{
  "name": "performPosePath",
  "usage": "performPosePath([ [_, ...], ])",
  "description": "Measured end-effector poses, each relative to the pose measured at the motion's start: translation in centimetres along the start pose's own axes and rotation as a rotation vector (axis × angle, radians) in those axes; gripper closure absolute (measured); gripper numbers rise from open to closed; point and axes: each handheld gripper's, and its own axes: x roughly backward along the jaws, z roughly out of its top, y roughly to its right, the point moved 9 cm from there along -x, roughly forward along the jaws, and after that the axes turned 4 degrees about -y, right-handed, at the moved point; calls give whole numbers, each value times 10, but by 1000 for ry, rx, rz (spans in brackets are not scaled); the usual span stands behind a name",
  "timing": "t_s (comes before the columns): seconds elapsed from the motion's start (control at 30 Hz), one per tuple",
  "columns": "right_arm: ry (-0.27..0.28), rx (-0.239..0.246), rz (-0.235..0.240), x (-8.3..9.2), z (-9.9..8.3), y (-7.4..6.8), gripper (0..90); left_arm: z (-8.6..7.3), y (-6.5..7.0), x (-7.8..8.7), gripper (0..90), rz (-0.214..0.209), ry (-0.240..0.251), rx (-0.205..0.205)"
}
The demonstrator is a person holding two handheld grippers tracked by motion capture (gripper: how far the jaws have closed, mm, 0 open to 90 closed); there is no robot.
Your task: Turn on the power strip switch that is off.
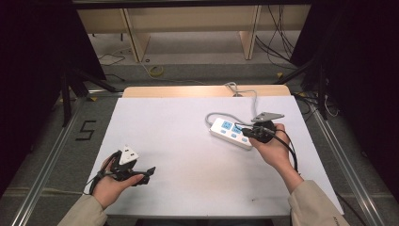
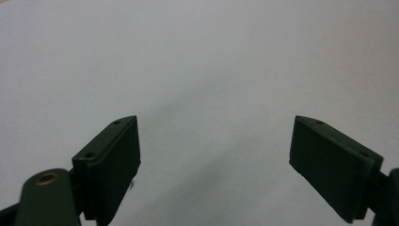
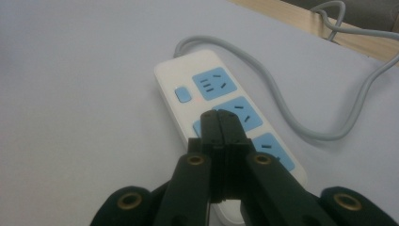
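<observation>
The strip (image 1: 230, 133) lay near the table's (image 1: 179, 141) right edge. The right gripper (image 3: 220, 123), jaws closed and empty, hovered over it; pressing off-centre might skid it. The left gripper (image 2: 214, 150) gaped empty.

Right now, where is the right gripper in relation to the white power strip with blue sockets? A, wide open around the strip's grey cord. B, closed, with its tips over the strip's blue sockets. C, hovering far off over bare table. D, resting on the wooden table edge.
B: in the right gripper view the right gripper has its jaws pressed together, their tips over the blue sockets of the white power strip.
</observation>
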Motion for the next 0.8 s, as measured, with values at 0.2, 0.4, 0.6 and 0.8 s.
performPosePath([
  [0.2,-10,0,0,-4,0,0,900,0,0,0,165,-1,0,0],
  [0.4,-15,-2,-1,-5,2,1,900,0,0,0,165,-2,0,1],
  [0.6,-21,4,-1,-9,5,0,900,0,0,0,165,-1,1,0],
  [0.8,-27,3,-2,-11,5,0,900,0,0,0,165,-2,1,1],
])
